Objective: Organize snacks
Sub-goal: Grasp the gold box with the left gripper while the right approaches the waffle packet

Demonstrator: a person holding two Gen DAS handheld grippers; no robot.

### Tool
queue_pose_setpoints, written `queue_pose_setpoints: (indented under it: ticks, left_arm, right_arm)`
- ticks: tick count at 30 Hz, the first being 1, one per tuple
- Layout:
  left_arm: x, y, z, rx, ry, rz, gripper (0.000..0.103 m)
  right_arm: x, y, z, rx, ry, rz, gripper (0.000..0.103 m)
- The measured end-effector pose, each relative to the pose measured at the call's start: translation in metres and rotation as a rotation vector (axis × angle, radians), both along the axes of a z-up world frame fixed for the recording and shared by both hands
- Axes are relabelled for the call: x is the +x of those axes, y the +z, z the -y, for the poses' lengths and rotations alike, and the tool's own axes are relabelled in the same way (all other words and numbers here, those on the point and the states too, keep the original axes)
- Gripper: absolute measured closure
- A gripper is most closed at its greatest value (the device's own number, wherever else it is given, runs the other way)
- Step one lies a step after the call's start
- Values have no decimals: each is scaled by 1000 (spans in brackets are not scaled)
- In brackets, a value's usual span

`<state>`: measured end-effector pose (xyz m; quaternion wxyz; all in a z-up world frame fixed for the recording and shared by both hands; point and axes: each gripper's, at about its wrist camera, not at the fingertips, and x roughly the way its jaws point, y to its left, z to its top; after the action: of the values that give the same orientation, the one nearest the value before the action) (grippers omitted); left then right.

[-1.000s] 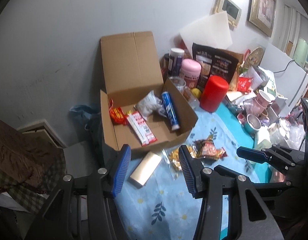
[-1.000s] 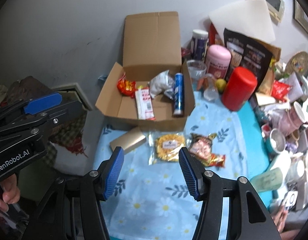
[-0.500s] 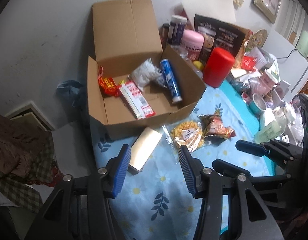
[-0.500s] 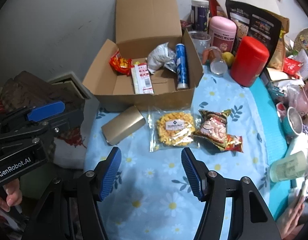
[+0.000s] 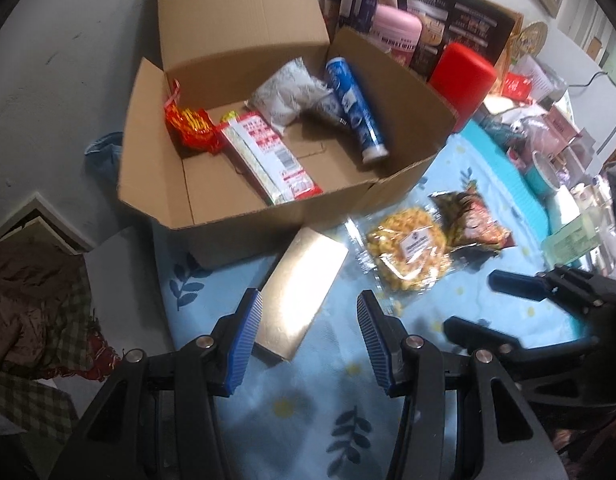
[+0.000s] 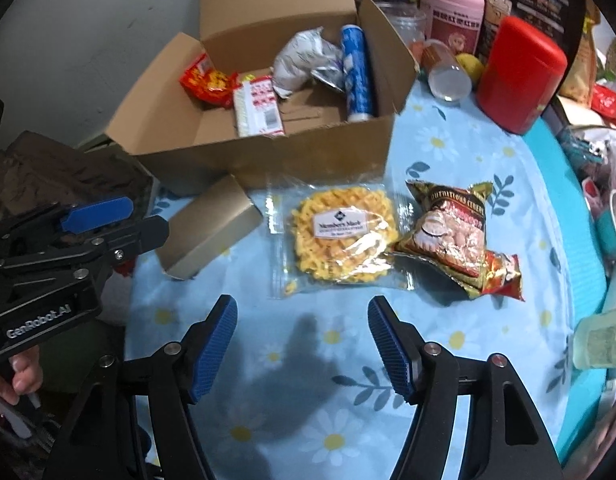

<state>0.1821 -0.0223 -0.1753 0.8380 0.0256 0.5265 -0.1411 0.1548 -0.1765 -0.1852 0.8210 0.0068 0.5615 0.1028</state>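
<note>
An open cardboard box (image 5: pixel 395 92) (image 6: pixel 315 148) holds a blue tube (image 5: pixel 353 108), a red-and-white packet (image 5: pixel 268 156), a red-yellow bag (image 5: pixel 190 126) and a silver bag (image 5: pixel 286 94). In front of it on the flowered cloth lie a gold box (image 5: pixel 302 292) (image 6: pixel 210 232), a clear bag of yellow snacks (image 5: pixel 407 252) (image 6: pixel 343 236) and a red-gold snack bag (image 5: pixel 473 220) (image 6: pixel 455 236). My left gripper (image 5: pixel 308 340) is open, its jaws either side of the gold box's near end. My right gripper (image 6: pixel 302 350) is open just short of the yellow snack bag.
A red canister (image 6: pixel 521 74), pink jar (image 6: pixel 451 8), dark snack bags (image 5: pixel 455 12) and cups crowd the back and right. A checked cloth (image 5: pixel 36 320) lies off the table's left edge. A pale green bottle (image 6: pixel 599 340) lies at the right.
Both grippers have moved down and forward toward the table. The left now frames the gold box; the right has closed in on the yellow snack bag. Both stay open.
</note>
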Motion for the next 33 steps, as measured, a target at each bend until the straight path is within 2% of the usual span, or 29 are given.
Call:
queue_pose_setpoints:
  ticks: [4, 7, 9, 18, 25, 33]
  left_arm:
    - [13, -23, 4, 48, -6, -32, 54]
    - [20, -36, 5, 50, -8, -57, 54]
    - [23, -41, 7, 72, -14, -48, 54]
    - [34, -51, 23, 22, -92, -83, 52]
    - [38, -52, 27, 35, -82, -117, 52]
    - [30, -50, 24, 23, -66, -139, 52]
  right_arm:
    - [5, -9, 8, -10, -23, -6, 34]
    - [8, -16, 14, -16, -37, -16, 34]
    - [10, -20, 18, -17, -44, -17, 34]
    - [14, -28, 35, -6, -79, -36, 34]
    - [22, -29, 43, 5, -83, -10, 20]
    - [44, -46, 38, 24, -10, -2, 20]
